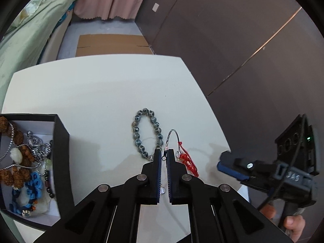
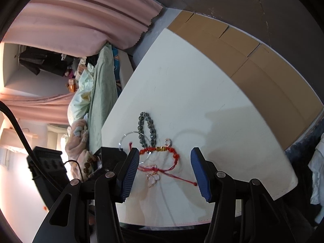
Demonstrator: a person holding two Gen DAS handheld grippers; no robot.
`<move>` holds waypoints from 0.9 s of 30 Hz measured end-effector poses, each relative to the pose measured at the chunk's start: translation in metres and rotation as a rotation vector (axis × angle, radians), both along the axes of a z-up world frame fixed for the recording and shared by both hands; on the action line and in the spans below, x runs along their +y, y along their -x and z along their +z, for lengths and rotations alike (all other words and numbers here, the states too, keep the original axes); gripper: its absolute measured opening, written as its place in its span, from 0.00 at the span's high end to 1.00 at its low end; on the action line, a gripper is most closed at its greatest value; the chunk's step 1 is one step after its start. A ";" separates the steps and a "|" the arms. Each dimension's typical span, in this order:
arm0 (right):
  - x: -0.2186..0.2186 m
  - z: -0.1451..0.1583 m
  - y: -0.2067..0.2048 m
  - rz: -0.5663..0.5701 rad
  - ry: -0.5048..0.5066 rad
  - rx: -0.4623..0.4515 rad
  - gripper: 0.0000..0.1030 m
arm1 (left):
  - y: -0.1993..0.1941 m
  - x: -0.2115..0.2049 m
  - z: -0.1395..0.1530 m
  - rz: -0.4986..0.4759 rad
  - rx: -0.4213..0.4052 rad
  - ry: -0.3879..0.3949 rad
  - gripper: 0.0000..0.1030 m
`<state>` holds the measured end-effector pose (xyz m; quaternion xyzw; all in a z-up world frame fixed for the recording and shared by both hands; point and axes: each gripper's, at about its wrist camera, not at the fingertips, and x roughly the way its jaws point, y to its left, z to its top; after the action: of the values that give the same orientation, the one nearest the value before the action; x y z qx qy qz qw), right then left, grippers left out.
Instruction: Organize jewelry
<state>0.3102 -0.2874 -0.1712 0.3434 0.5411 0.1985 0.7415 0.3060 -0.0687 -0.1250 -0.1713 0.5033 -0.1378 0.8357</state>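
Left gripper (image 1: 164, 155) jaws hide part of silver bangle (image 1: 173, 136).

grey bead bracelet (image 1: 146, 133) flat on table, red cord bracelet (image 2: 162, 151) beside.

Left gripper (image 1: 164, 155): black linkage arms, silver round pivot pins, blue ribbed pads.
Right gripper (image 2: 165, 167): same black build, blue ribbed pads, black cable, green light, pale handwritten marking on its body.
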 end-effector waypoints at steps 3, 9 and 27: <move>0.006 -0.001 -0.001 0.019 0.028 -0.001 0.47 | 0.001 0.006 0.009 0.009 -0.020 0.016 0.95; 0.021 -0.006 -0.004 0.056 0.085 0.008 0.47 | 0.006 0.020 0.025 0.031 -0.058 0.040 0.95; 0.102 0.004 0.002 0.181 0.646 -0.124 0.51 | 0.031 0.081 0.063 0.133 -0.138 0.080 0.95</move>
<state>0.3084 -0.1857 -0.1671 0.0283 0.5581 0.1025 0.8229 0.2749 0.0122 -0.0622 -0.2278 0.4263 -0.1135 0.8680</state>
